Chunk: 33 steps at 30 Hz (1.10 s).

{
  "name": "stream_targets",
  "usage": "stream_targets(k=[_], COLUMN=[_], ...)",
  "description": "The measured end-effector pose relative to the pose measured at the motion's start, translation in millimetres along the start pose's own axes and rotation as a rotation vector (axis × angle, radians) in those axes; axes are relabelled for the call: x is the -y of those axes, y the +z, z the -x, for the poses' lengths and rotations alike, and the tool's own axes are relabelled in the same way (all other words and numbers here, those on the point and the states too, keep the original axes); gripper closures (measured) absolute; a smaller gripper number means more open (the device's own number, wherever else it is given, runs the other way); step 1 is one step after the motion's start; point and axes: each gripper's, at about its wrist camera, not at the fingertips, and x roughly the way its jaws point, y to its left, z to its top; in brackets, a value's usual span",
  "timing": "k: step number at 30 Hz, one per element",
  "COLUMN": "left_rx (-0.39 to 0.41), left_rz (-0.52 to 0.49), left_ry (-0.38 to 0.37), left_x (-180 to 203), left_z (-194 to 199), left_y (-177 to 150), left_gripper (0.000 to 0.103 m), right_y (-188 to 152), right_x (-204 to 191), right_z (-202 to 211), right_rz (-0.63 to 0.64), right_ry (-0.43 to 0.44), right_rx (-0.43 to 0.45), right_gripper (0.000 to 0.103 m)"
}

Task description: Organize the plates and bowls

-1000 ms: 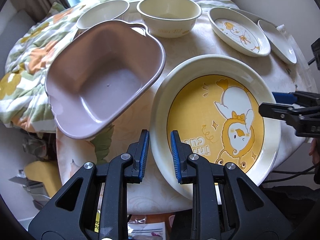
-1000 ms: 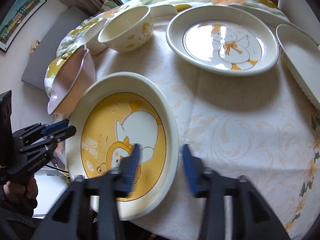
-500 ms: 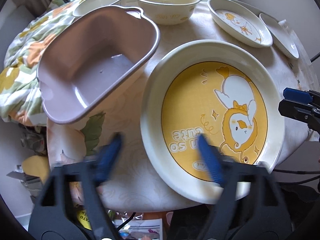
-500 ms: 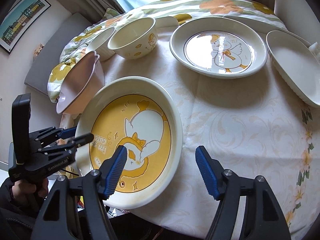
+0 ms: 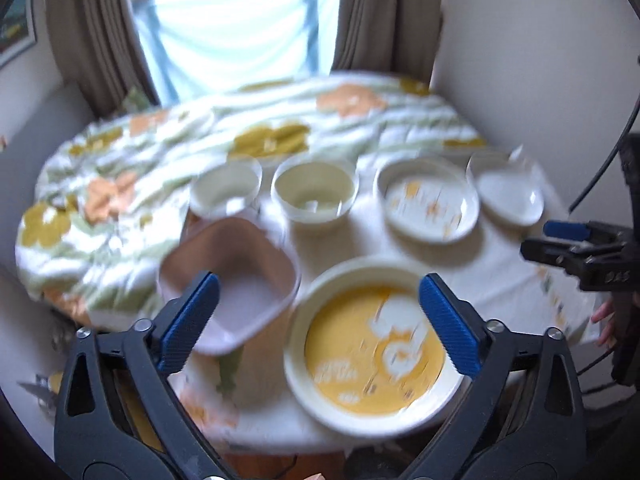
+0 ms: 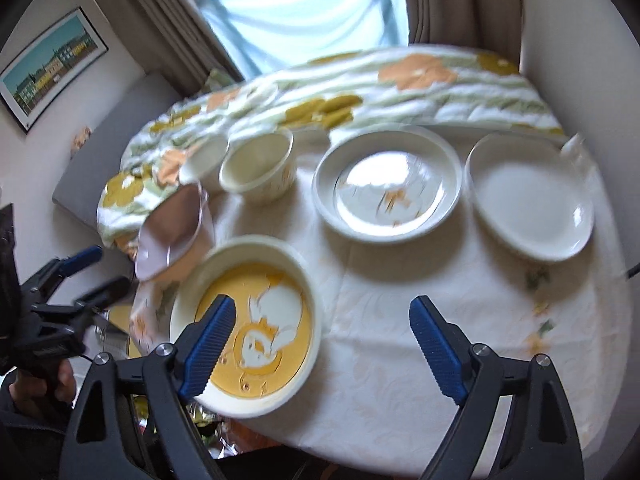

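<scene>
- Two grippers hang above the table [image 6: 400, 380], and neither one holds anything.
- The left gripper [image 5: 320, 322] has its jaws opening wide, with nothing between them.
- The right gripper [image 6: 322, 348] has its jaws opening too, and they are empty.
- The big yellow plate [image 6: 248, 332] lies flat near the table's front edge, just beside the tilted pink dish [image 6: 172, 228].
- It looks like a gap between steps: one thing is put down and the next is not picked.
- Next, a gripper likely must go down to a bowl [image 6: 258, 170] or plate rim and close on it gently.
</scene>
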Motion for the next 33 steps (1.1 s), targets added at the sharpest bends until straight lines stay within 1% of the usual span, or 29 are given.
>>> stream_targets(k=[1, 2, 4, 5, 8, 10, 11, 14, 16, 20, 23, 24, 25, 26, 27, 28, 29, 30, 33], left_rx=[0.036, 0.051, 0.062, 0.065, 0.055, 0.039, 0.029, -0.031, -0.079, -0.208, -0.283, -0.310, -0.342, -0.369, -0.397, -0.429, -0.449, -0.468, -0.505], left_rz=[-0.010, -0.021, -0.049, -0.065, -0.116, -0.157, -0.174, -0.205, -0.225, -0.292, -0.376, -0.404, -0.427, -0.440, -0.447, -0.451, -0.453, -0.458, -0.475], left_ry=[-0.007, -0.017, -0.042, -0.069, -0.163, -0.209, -0.235, -0.322, -0.369, -0.424, -0.448, -0.448, -0.453, -0.457, -0.459, -0.474, -0.488, -0.498, -0.528], left_x=[7.6, 12.8, 31.7, 42.2, 78.6, 103.8, 119.8, 155.1, 176.8, 214.5, 234.9, 241.6, 247.7, 251.2, 253.1, 255.7, 256.5, 258.1, 261.2], left_z=[4.4, 5.8, 2.0, -1.7, -19.6, -36.2, -45.4, -85.2, -114.9, -184.7, -230.9, -243.0, -257.1, -270.6, -283.2, -295.5, -304.0, -312.3, -332.7], left_y=[12.1, 22.5, 43.5, 54.6, 86.5, 105.0, 112.7, 139.3, 152.7, 167.7, 165.9, 161.9, 159.0, 156.1, 151.9, 148.3, 145.3, 142.3, 137.6], left_gripper=[0.000, 0.000, 0.000, 0.000, 0.000, 0.000, 0.000, 0.000, 0.000, 0.001, 0.002, 0.003, 0.012, 0.022, 0.025, 0.031, 0.037, 0.040, 0.050], right_y=[5.9, 10.6, 18.3, 21.6, 26.4, 28.1, 28.9, 28.6, 26.2, 18.2, 10.8, 7.7, 5.6, 3.0, -0.5, -3.2, -5.0, -7.3, -9.8], right_x=[6.5, 13.6, 29.8, 41.5, 72.4, 93.4, 102.6, 135.3, 151.7, 188.1, 202.5, 207.2, 210.3, 214.8, 218.4, 220.5, 221.8, 224.7, 230.5], right_z=[8.5, 16.7, 28.6, 34.7, 51.8, 60.1, 61.5, 62.2, 59.2, 40.8, 24.5, 15.7, 10.0, 2.3, -5.8, -12.4, -18.2, -24.7, -36.2], right_rz=[0.001, 0.001, -0.019, -0.048, -0.118, -0.156, -0.173, -0.250, -0.307, -0.448, -0.528, -0.558, -0.582, -0.618, -0.659, -0.690, -0.715, -0.746, -0.806], right_ry=[-0.027, -0.053, -0.093, -0.106, -0.106, -0.148, -0.154, -0.132, -0.134, -0.133, -0.135, -0.142, -0.144, -0.138, -0.130, -0.127, -0.127, -0.129, -0.138], right_rx=[0.028, 0.054, 0.072, 0.078, 0.122, 0.134, 0.131, 0.123, 0.113, 0.084, 0.080, 0.078, 0.078, 0.079, 0.082, 0.085, 0.086, 0.088, 0.107], right_gripper=[0.017, 0.017, 0.017, 0.017, 0.017, 0.017, 0.017, 0.017, 0.017, 0.017, 0.017, 0.020, 0.023, 0.029, 0.033, 0.035, 0.040, 0.045, 0.051])
